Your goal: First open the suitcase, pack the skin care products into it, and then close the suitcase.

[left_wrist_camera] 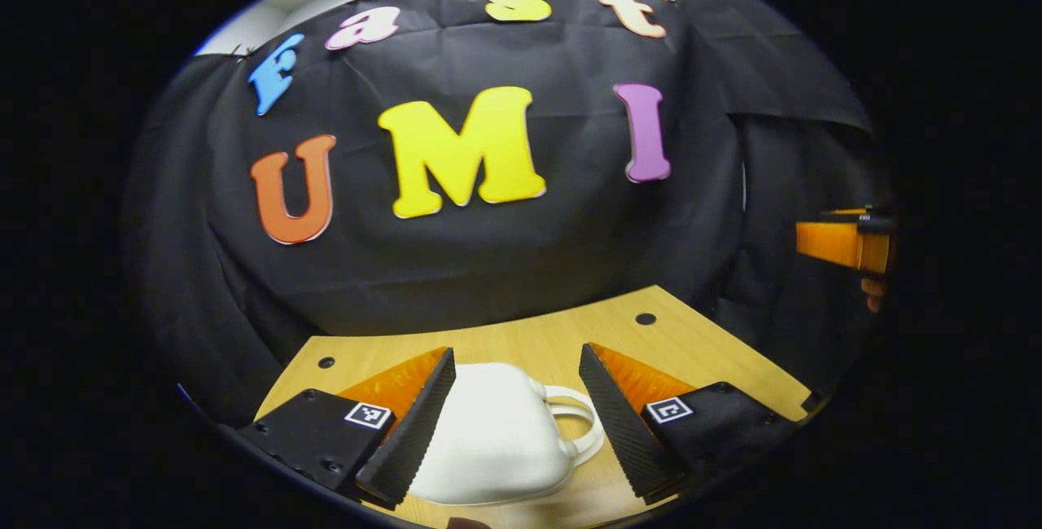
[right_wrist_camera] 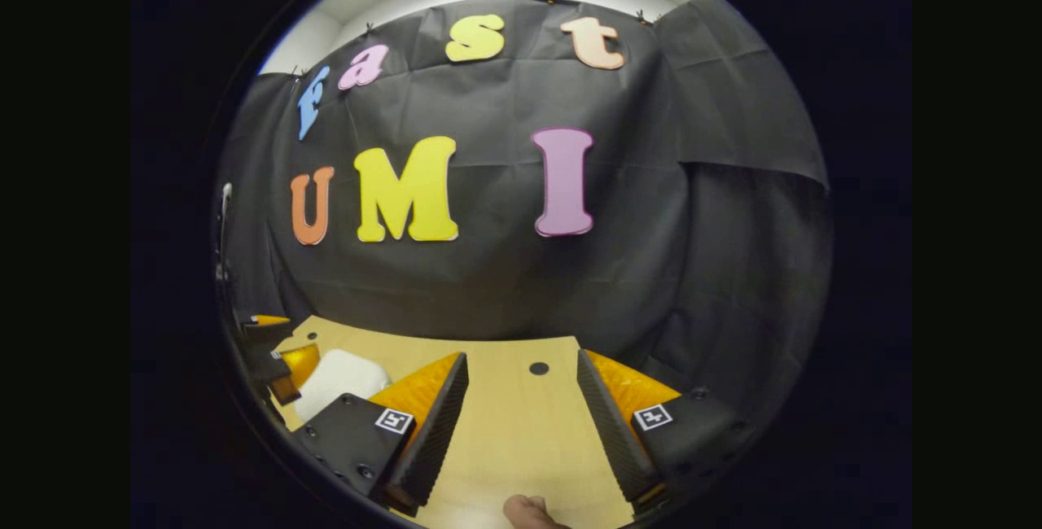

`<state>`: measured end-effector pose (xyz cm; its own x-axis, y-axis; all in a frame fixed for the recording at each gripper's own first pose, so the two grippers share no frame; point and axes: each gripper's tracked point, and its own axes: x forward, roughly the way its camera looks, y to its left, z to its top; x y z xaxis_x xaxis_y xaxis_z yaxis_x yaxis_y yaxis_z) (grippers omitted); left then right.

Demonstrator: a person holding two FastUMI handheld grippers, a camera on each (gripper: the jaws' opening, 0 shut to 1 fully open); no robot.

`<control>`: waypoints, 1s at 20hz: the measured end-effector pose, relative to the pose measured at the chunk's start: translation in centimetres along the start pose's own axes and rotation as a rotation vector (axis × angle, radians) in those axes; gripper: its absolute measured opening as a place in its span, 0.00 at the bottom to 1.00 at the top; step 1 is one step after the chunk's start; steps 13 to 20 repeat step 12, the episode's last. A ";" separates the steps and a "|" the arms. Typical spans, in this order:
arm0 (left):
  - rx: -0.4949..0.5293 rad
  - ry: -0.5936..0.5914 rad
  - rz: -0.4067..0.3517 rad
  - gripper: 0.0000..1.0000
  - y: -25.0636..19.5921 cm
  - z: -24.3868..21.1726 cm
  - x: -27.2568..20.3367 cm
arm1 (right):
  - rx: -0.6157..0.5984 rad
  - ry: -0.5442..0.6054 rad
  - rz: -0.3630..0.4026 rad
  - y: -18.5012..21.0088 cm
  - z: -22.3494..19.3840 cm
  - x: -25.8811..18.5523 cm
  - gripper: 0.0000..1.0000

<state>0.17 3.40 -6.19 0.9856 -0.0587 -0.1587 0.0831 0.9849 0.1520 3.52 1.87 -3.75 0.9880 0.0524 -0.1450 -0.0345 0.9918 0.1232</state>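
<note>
A: On the desk (left_wrist_camera: 521,342), between the fingers of the left tool (left_wrist_camera: 514,399): white suitcase (left_wrist_camera: 496,439), lid down, loop handle (left_wrist_camera: 580,421) toward the right finger. Jaws spread wide, nothing gripped. Case apparently not yet opened.

B: Right tool (right_wrist_camera: 521,407)?

A: Also spread, empty, over bare wood. Case off to its left (right_wrist_camera: 338,378).

B: Risks?

A: Smooth rounded shell, likely to slide or squirt out if pinched off-centre. Finger could snag the handle loop and drag the case instead of lifting the lid. Skin care products not spotted, so packing target unclear.

B: Room?

A: Far desk edge just behind the case, black cloth wall right beyond it. Little margin forward; plenty of bare desk on the right side.
</note>
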 end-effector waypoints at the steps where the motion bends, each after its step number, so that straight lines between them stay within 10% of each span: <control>1: -0.036 -0.003 0.034 0.98 2.0 0.2 -0.1 | -0.004 -0.019 0.010 1.5 0.7 0.1 0.80; 11: -0.142 -0.136 0.125 0.99 10.7 4.7 -3.6 | -0.086 -0.108 0.126 12.3 3.8 -0.4 0.80; 20: -0.153 -0.146 0.122 0.99 10.5 5.2 -3.8 | -0.106 -0.111 0.132 12.7 3.7 -0.6 0.79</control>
